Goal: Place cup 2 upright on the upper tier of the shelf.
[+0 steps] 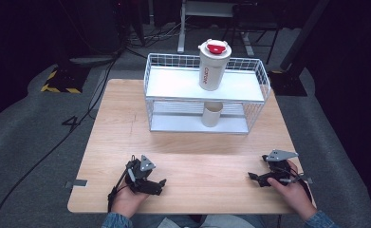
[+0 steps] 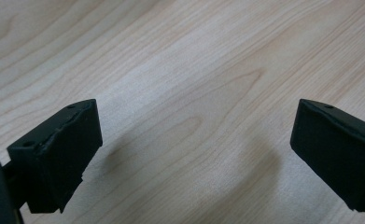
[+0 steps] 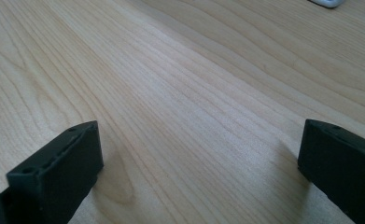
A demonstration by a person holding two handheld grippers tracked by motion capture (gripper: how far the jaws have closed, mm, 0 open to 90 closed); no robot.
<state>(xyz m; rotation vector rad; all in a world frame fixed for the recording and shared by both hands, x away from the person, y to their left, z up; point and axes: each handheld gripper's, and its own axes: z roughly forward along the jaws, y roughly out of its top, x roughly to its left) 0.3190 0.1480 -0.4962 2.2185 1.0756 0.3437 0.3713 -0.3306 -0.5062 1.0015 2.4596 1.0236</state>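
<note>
The left black, angular, two-jaw tool [image 1: 151, 182] carries a grey three-cornered plate on top and trails a thin black cable, and the right black two-jaw tool [image 1: 258, 179] bears the same grey plate with small dark holes. Seen close, each jaw is a matte black block with tiny screw holes along its upper edge. Blue denim sleeve cuffs [image 1: 115, 220] cover both wrists.

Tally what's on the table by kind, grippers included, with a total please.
Cups: 2, a lidded white cup on the top shelf and an open cup on the lower shelf
Wire shelf racks: 1
Grippers: 2, left gripper and right gripper, each with jaws apart on the wooden table
Total: 5
</note>
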